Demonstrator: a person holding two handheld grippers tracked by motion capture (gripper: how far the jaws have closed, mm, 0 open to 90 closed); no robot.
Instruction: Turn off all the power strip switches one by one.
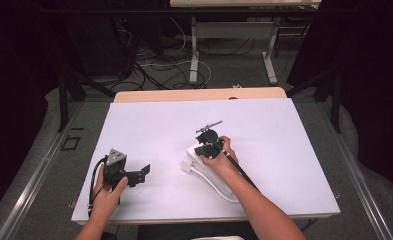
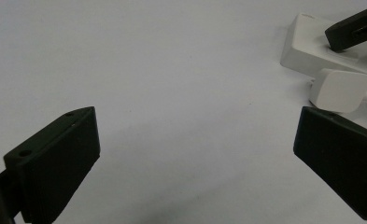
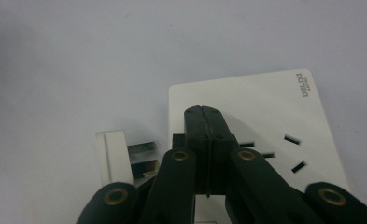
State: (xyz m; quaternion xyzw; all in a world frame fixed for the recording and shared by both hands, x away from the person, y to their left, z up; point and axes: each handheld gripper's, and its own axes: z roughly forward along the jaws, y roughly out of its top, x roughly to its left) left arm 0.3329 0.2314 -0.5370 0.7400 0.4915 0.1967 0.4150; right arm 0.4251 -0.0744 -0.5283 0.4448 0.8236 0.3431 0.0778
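Now the right gripper (image 3: 203,112), fingers together, presses the power strip (image 3: 265,107); the near-left plug (image 3: 113,156) may slide away, left gripper (image 2: 195,154) fingers apart.

Table (image 1: 284,125): white top, pale wood edge exposed along the far side. Floor (image 1: 44,145): grey, crossed by metal rails (image 1: 31,187) at both sides. Second table (image 1: 244,4): set beyond, on white legs (image 1: 194,55). Cables (image 1: 149,65): tangled beneath it. Surroundings: dark drapes; light is concentrated on the tabletop.
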